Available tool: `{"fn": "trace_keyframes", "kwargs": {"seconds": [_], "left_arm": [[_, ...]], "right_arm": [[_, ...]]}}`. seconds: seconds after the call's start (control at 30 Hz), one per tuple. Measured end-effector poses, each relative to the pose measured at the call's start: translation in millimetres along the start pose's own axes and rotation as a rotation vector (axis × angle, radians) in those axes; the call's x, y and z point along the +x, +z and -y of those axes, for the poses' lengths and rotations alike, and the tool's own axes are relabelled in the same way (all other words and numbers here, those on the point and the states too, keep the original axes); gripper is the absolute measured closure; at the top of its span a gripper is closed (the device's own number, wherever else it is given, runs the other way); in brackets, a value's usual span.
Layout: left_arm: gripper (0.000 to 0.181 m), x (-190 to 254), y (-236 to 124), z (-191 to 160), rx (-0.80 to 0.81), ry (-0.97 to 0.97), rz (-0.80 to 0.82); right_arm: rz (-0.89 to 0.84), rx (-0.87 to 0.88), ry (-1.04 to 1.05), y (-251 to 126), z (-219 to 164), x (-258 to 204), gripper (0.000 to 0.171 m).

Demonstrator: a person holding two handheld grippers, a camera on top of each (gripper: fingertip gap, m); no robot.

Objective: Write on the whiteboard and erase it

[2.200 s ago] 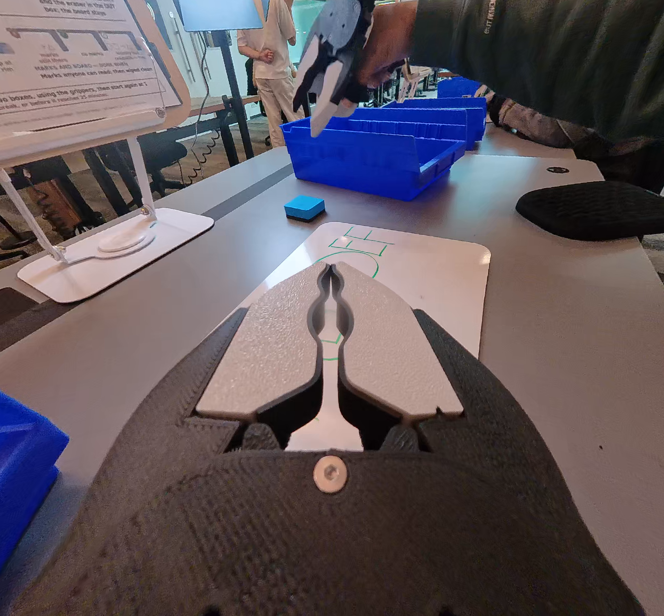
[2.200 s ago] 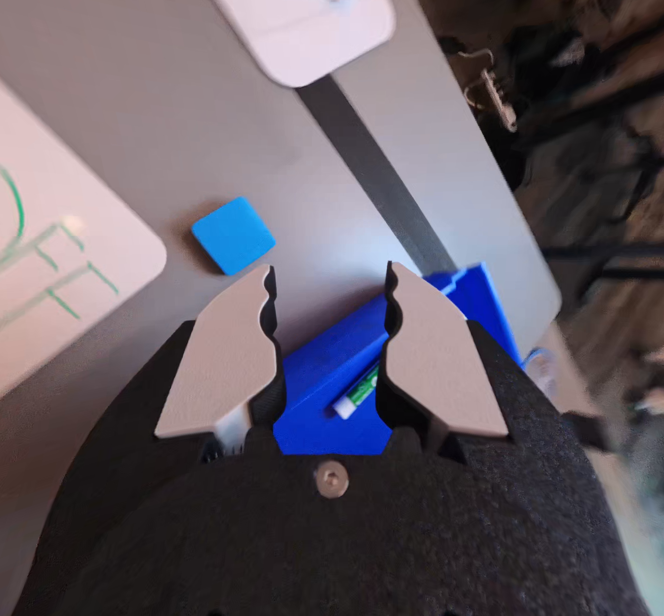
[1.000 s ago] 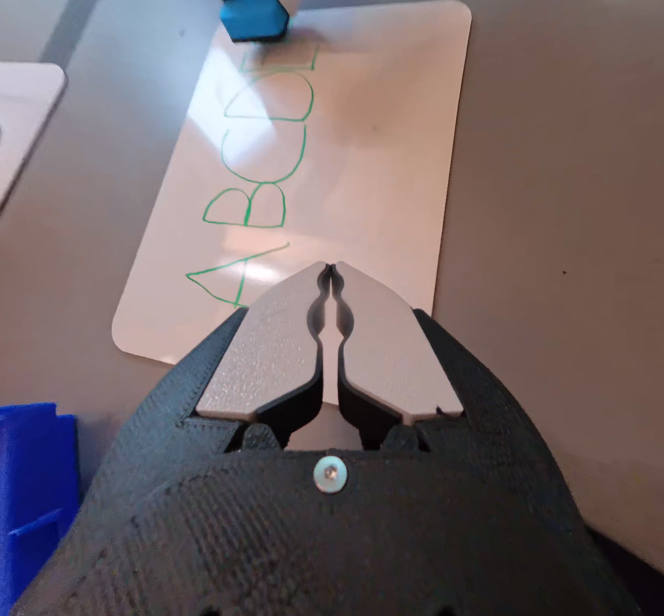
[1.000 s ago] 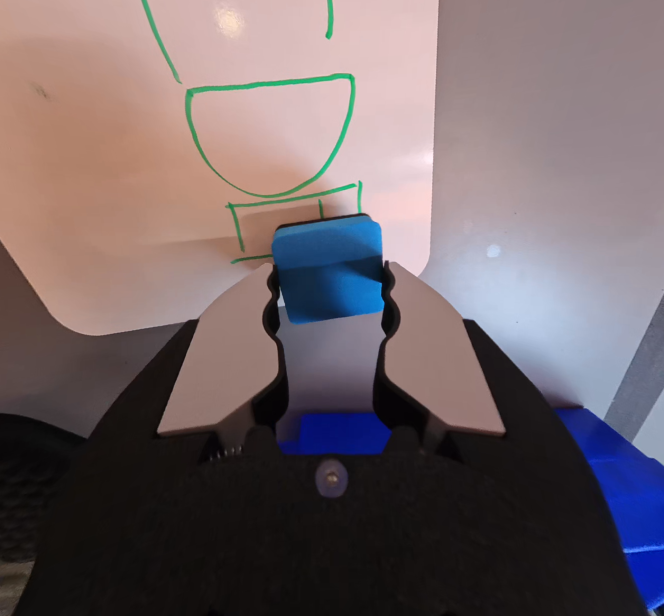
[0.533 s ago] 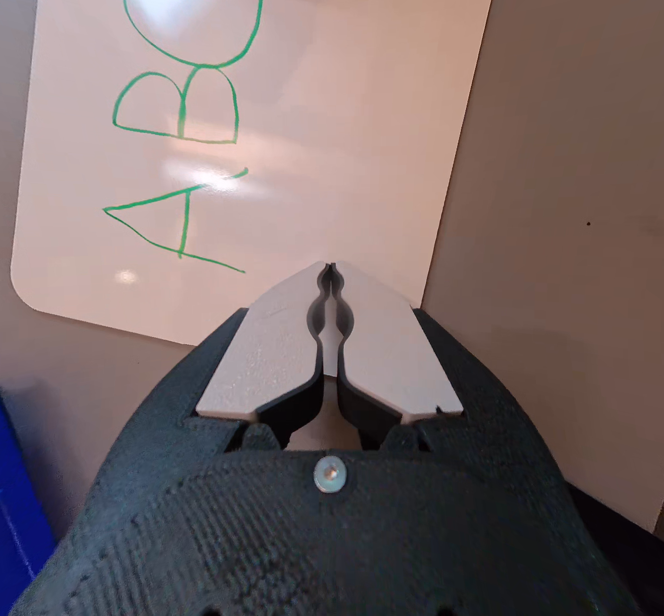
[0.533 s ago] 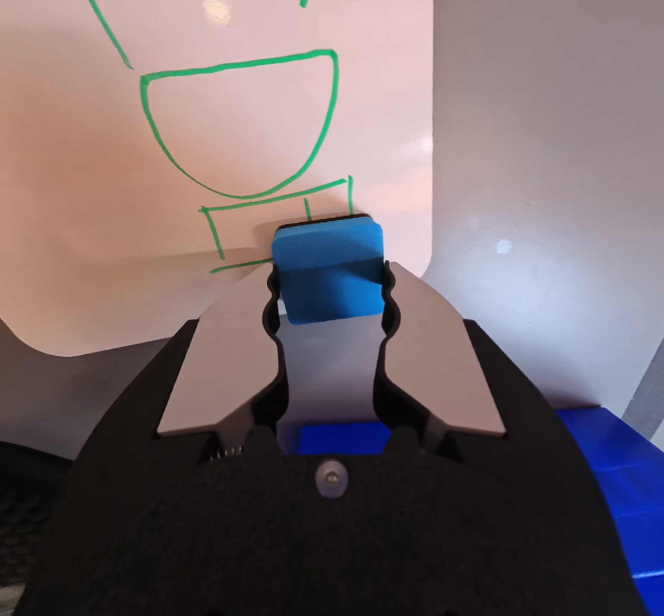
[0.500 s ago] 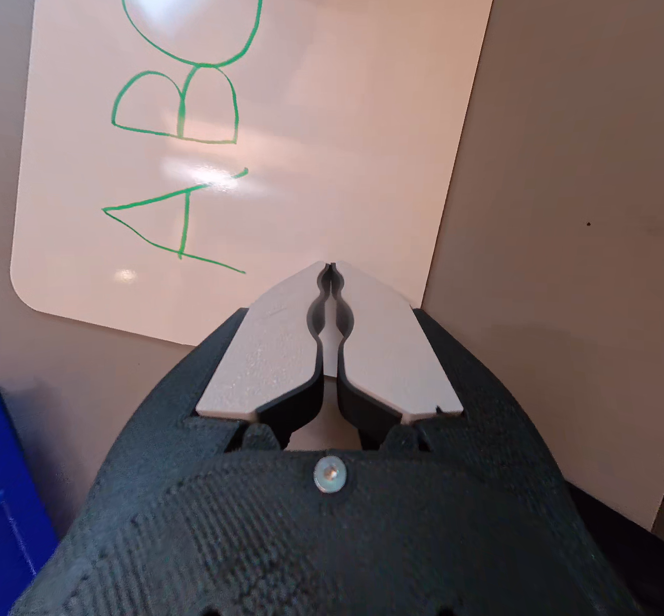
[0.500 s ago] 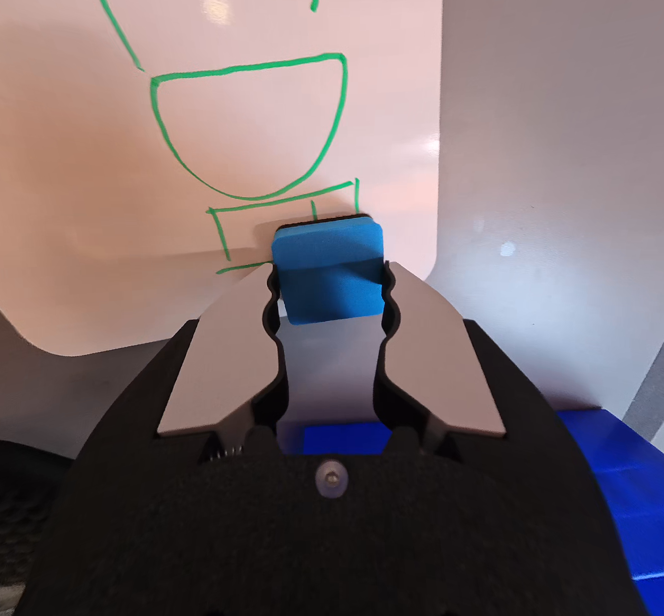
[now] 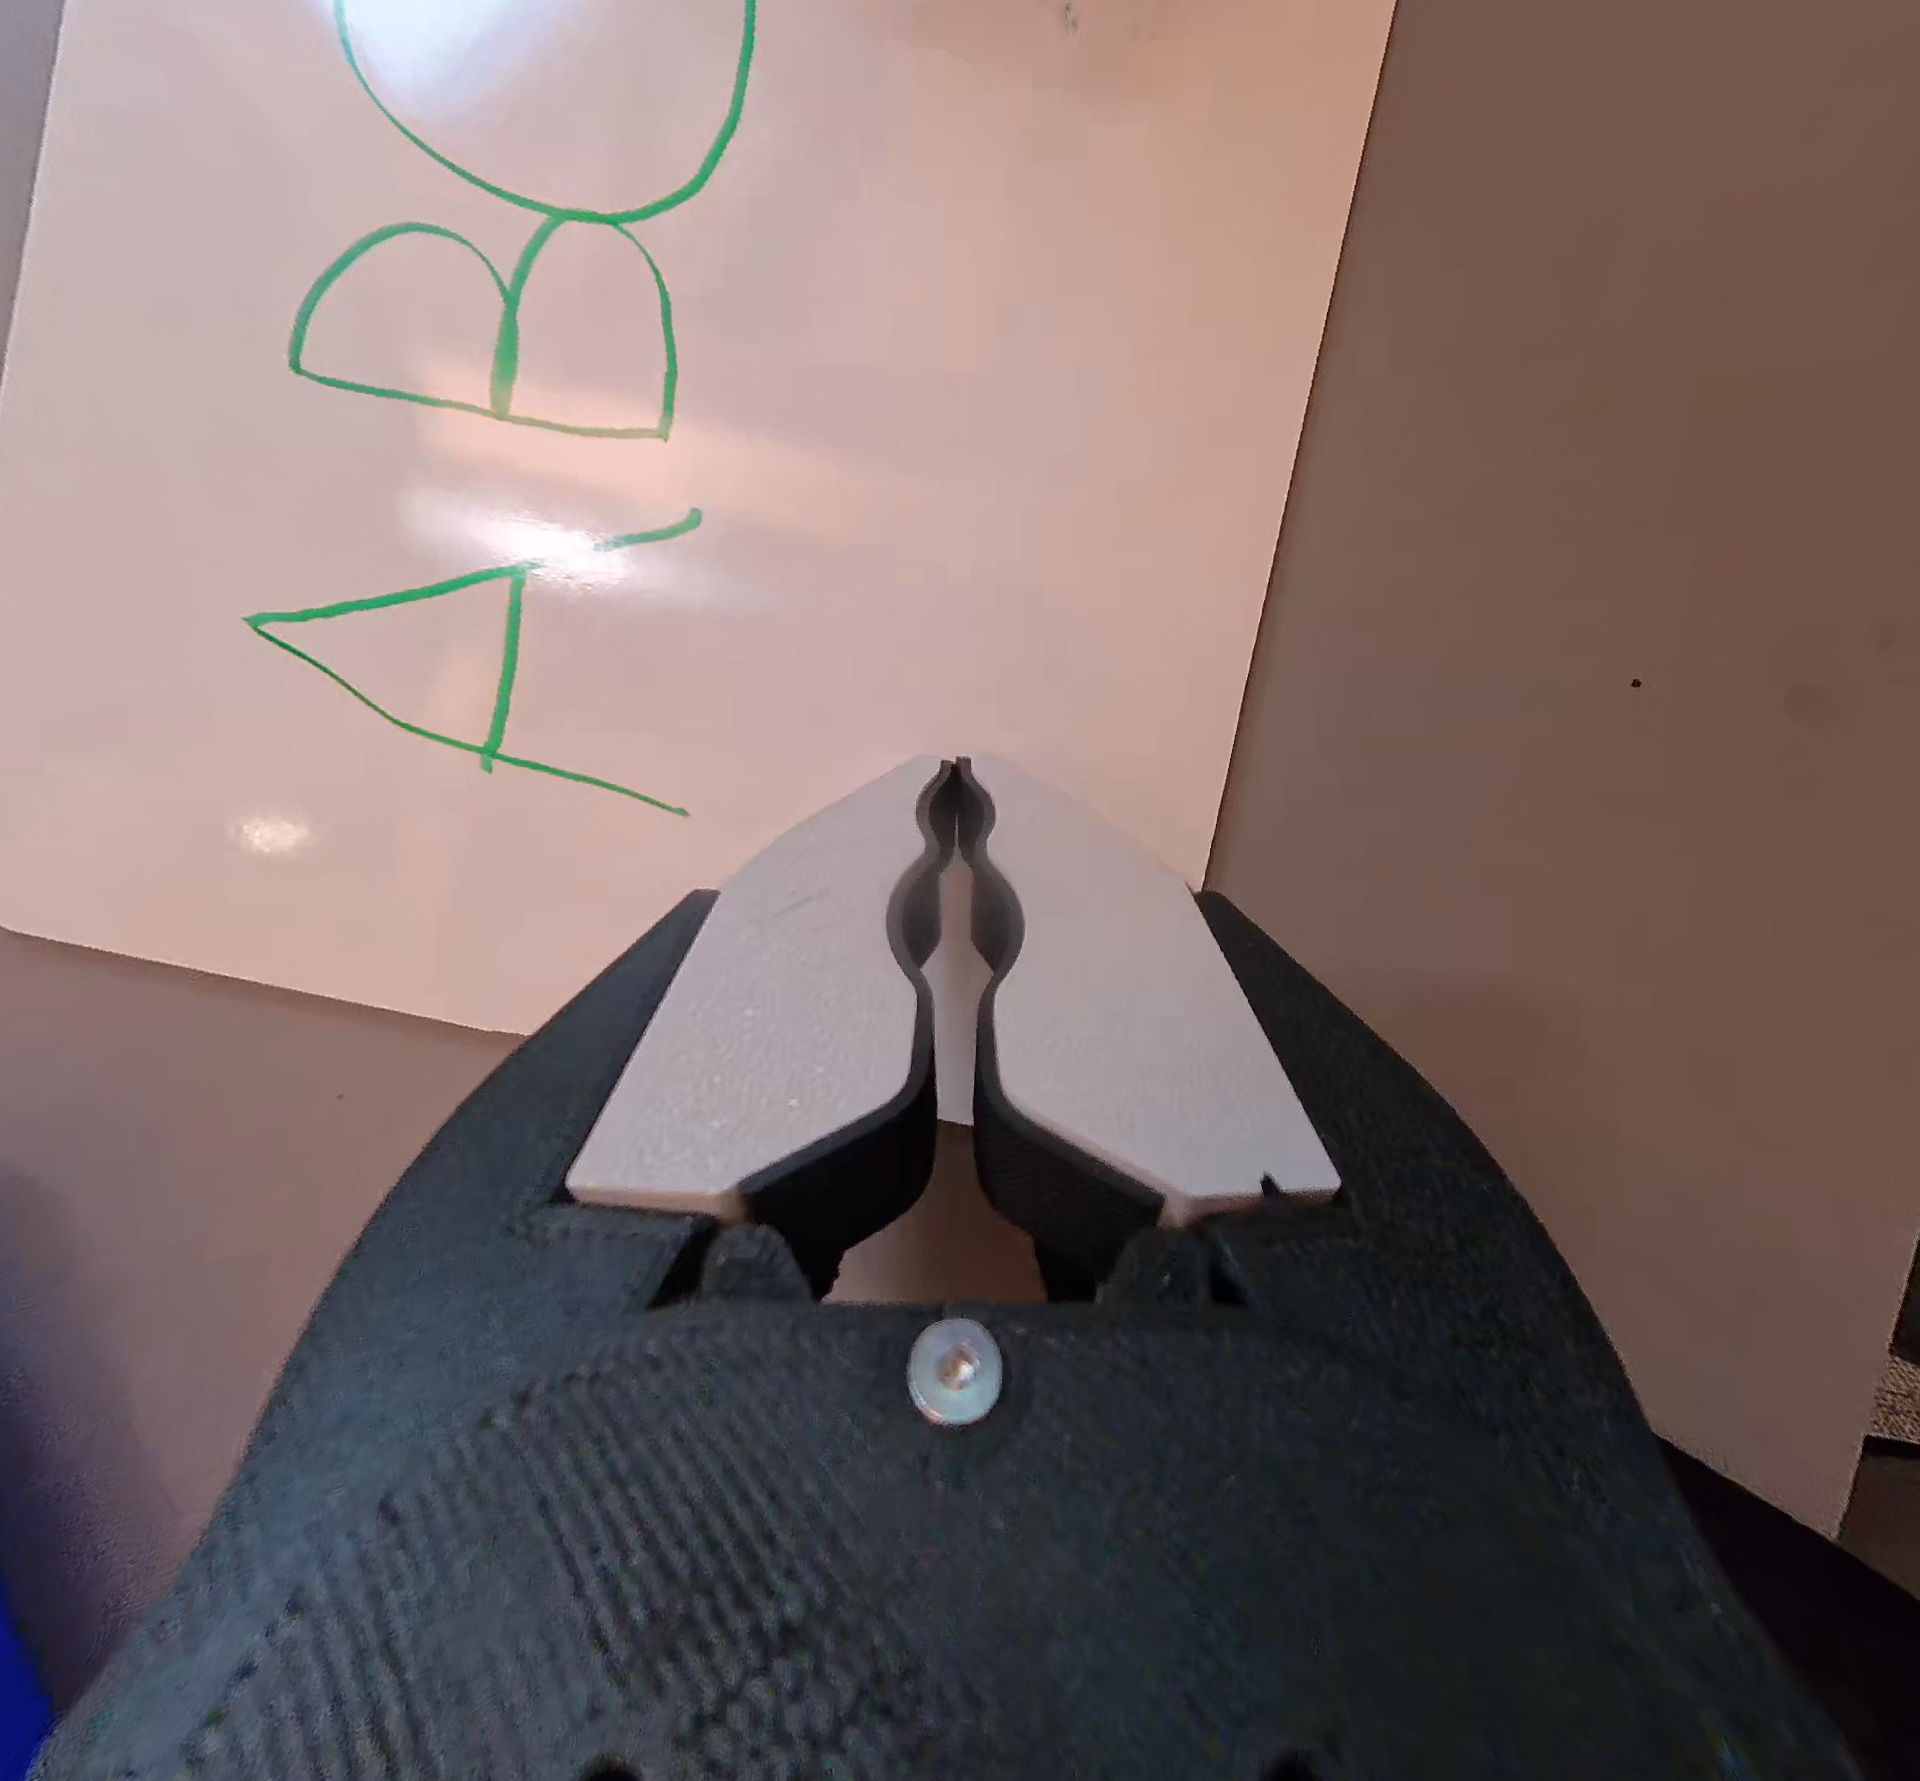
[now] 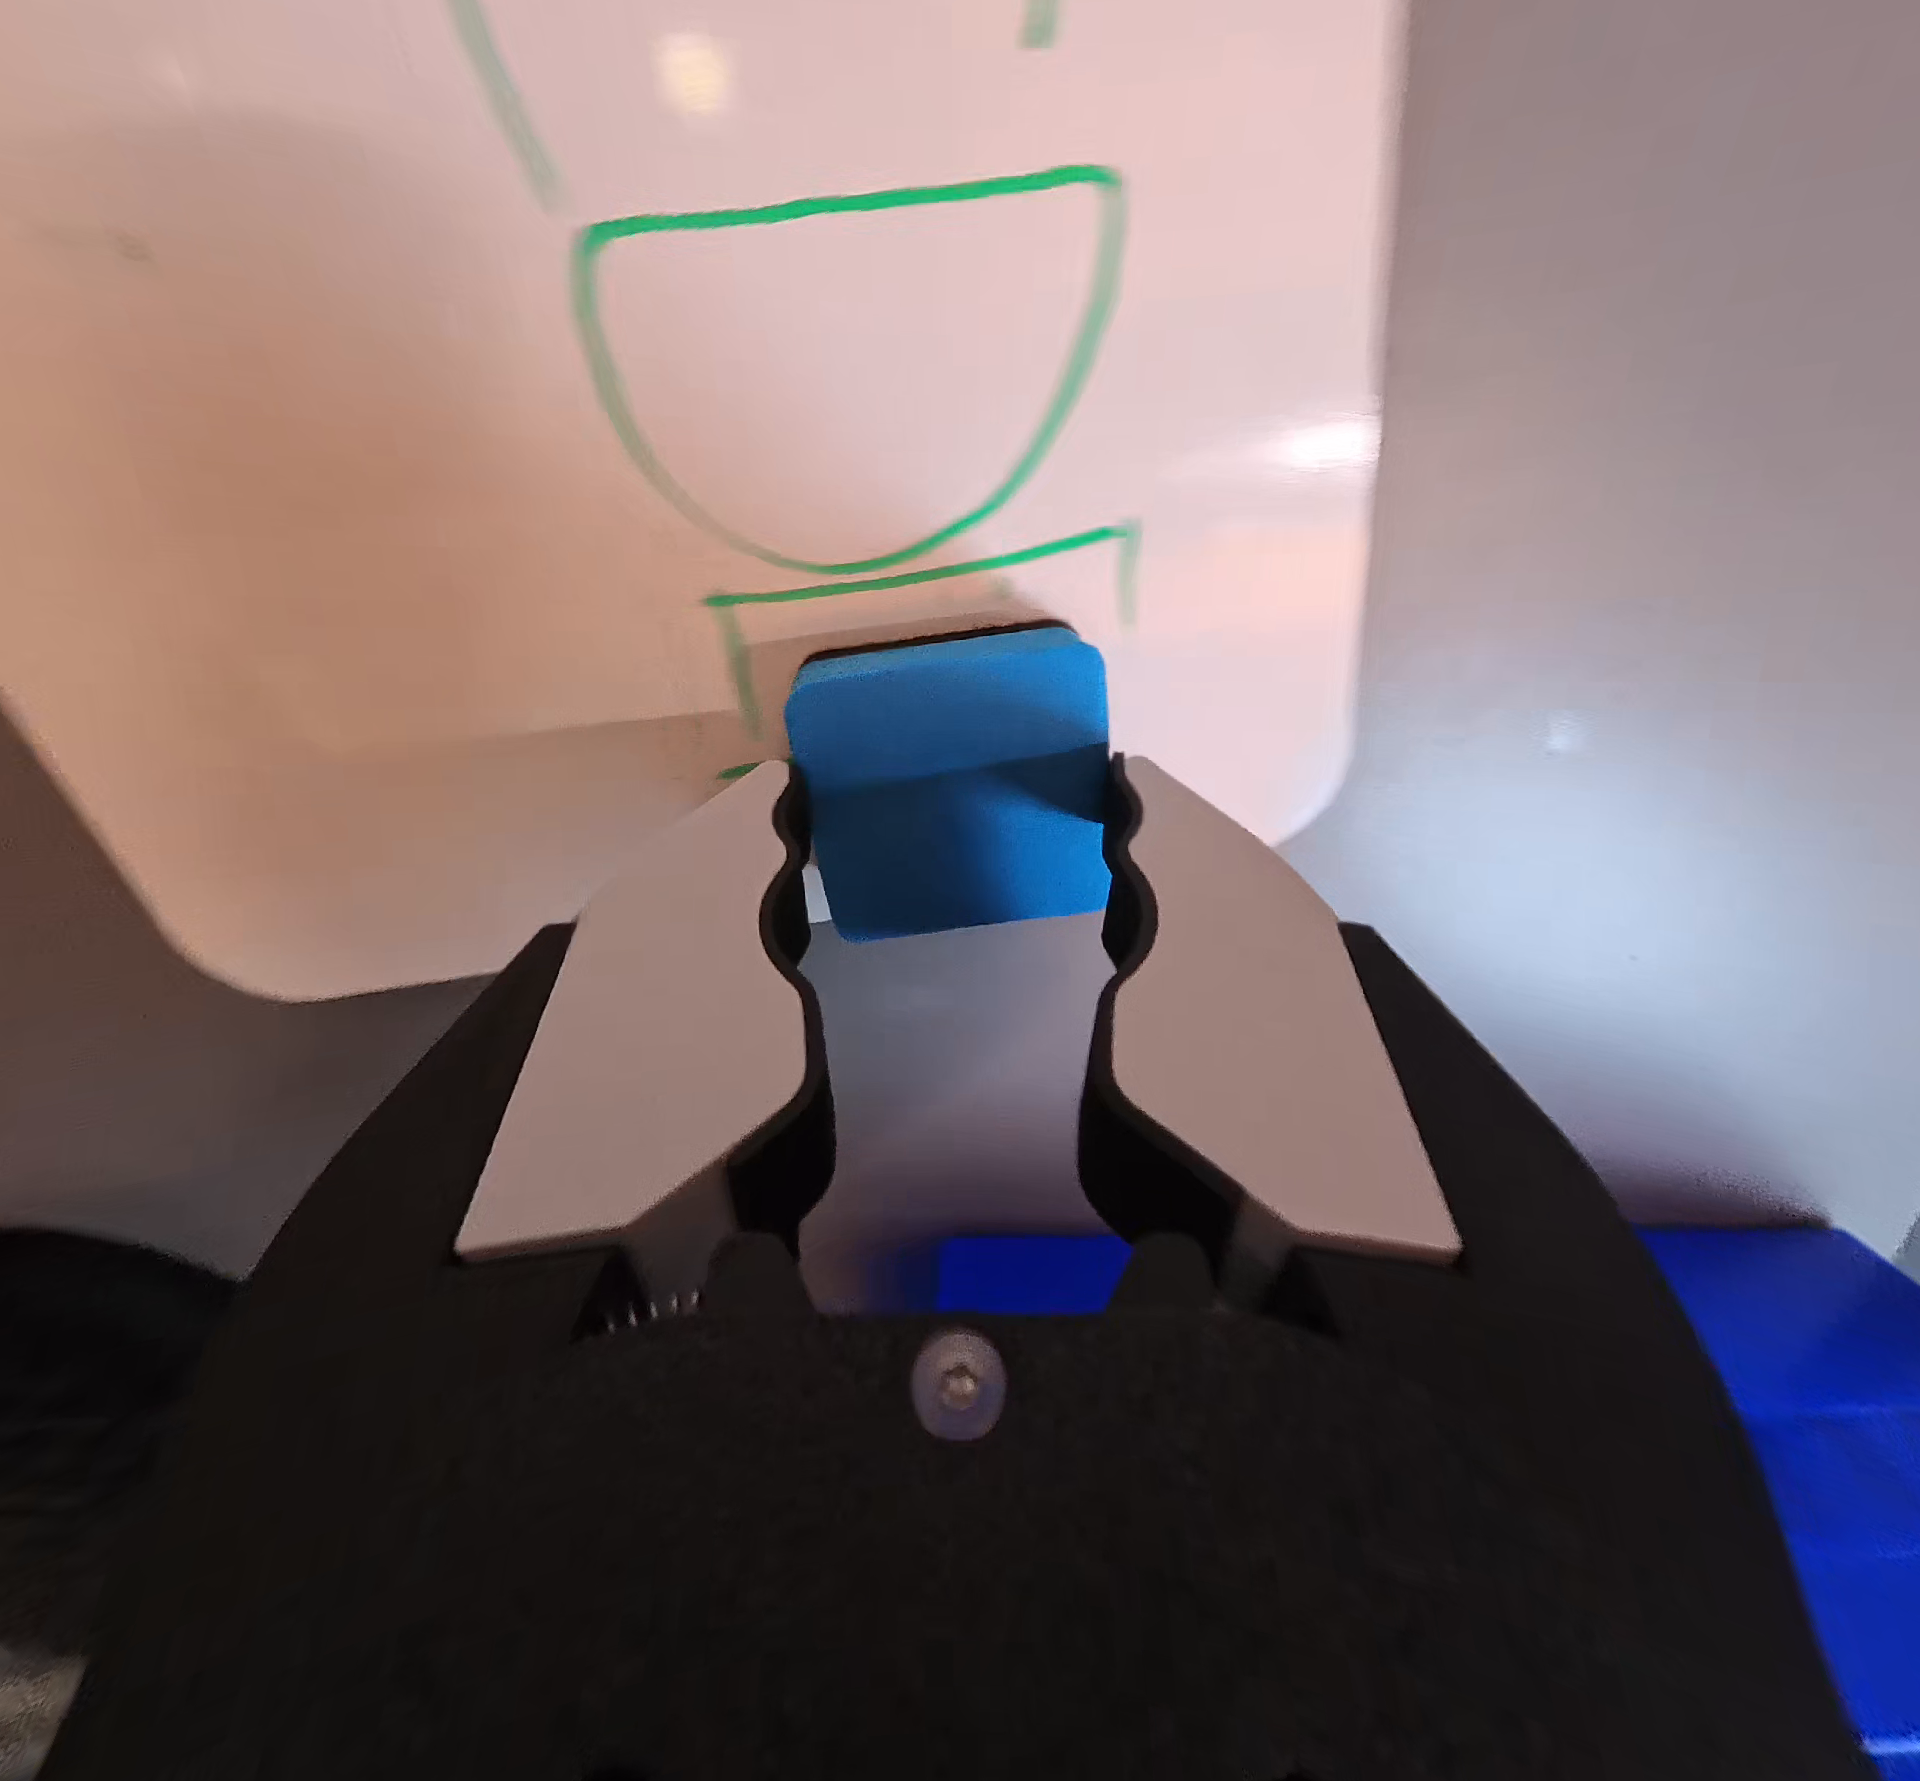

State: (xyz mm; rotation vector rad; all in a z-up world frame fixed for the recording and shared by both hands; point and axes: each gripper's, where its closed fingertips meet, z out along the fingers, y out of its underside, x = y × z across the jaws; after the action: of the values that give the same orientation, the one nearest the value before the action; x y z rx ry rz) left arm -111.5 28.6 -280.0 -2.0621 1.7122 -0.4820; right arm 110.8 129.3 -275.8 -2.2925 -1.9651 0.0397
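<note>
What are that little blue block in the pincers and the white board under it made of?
The blue block looks like soft matte foam, with rounded corners, no shine and a thin dark layer underneath, perhaps felt. The white board looks like smooth, glossy coated sheet: it mirrors the lights and carries green marker lines. Whether its core is plastic or metal cannot be told.

Blue bin (image 10: 1808,1368) borders bare table (image 9: 1610,484) beside whiteboard (image 9: 935,277).
</note>
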Motion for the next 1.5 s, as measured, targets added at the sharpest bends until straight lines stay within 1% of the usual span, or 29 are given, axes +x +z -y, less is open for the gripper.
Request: {"fn": "trace_keyframes", "kwargs": {"seconds": [0.07, 0.17, 0.23, 0.27, 0.3, 0.37, 0.53, 0.83, 0.9, 0.93, 0.97, 1.03, 1.27, 1.43, 1.5], "left_arm": [[0.181, -0.1, 0.1, 0.3, 0.003, 0.005, -0.002], [0.181, -0.9, 0.3, 1.4, 0.033, 0.032, 0.000], [0.181, 1.1, -0.7, 0.2, 0.044, 0.047, -0.007], [0.173, 4.0, -1.4, -0.3, 0.051, 0.050, -0.020], [0.160, 6.4, -1.9, -0.9, 0.055, 0.041, -0.034], [0.145, 10.9, -4.0, -3.6, 0.051, 0.029, -0.068], [0.126, 12.8, -6.4, -10.2, 0.002, 0.052, -0.060], [0.127, 13.8, -6.4, -10.7, 0.010, 0.063, -0.056], [0.117, 19.3, -6.6, -12.4, -0.006, 0.099, -0.072], [0.115, 20.8, -6.4, -12.9, -0.013, 0.111, -0.071], [0.117, 19.8, -5.9, -13.4, -0.022, 0.124, -0.053], [0.130, 19.2, -5.8, -12.8, -0.030, 0.145, -0.035], [0.141, 24.6, -6.3, -12.7, -0.034, 0.163, -0.043], [0.142, 24.8, -6.5, -13.0, -0.034, 0.154, -0.040], [0.147, 27.1, -6.4, -12.7, -0.028, 0.170, -0.047]], "right_arm": [[-0.022, -0.034, -0.057, -0.6, -2.6, -9.5, 0.116], [-0.035, -0.026, 0.033, 0.5, -1.7, 5.9, 0.116], [-0.015, -0.014, 0.051, 1.2, -1.0, 9.8, 0.116], [-0.015, -0.017, 0.049, 1.5, -1.1, 9.7, 0.116], [-0.021, -0.023, 0.045, 1.5, -1.1, 9.6, 0.116], [-0.031, -0.027, 0.039, 2.0, -1.4, 9.7, 0.116], [-0.030, -0.018, 0.041, 3.0, -1.3, 9.6, 0.115], [-0.021, -0.009, 0.037, 4.1, -2.5, 15.6, 0.115], [0.006, -0.002, 0.060, 5.3, -2.3, 17.4, 0.114], [0.016, 0.002, 0.065, 5.8, -2.2, 17.3, 0.114], [0.017, 0.005, 0.065, 5.9, -2.2, 17.1, 0.114], [0.015, 0.006, 0.065, 5.9, -2.2, 17.0, 0.114], [0.028, -0.016, 0.023, 6.4, -0.6, 15.3, 0.114], [0.099, -0.044, -0.104, 4.3, 6.0, -28.2, 0.114], [0.070, -0.073, -0.140, 4.6, 4.5, -28.2, 0.114]]}}
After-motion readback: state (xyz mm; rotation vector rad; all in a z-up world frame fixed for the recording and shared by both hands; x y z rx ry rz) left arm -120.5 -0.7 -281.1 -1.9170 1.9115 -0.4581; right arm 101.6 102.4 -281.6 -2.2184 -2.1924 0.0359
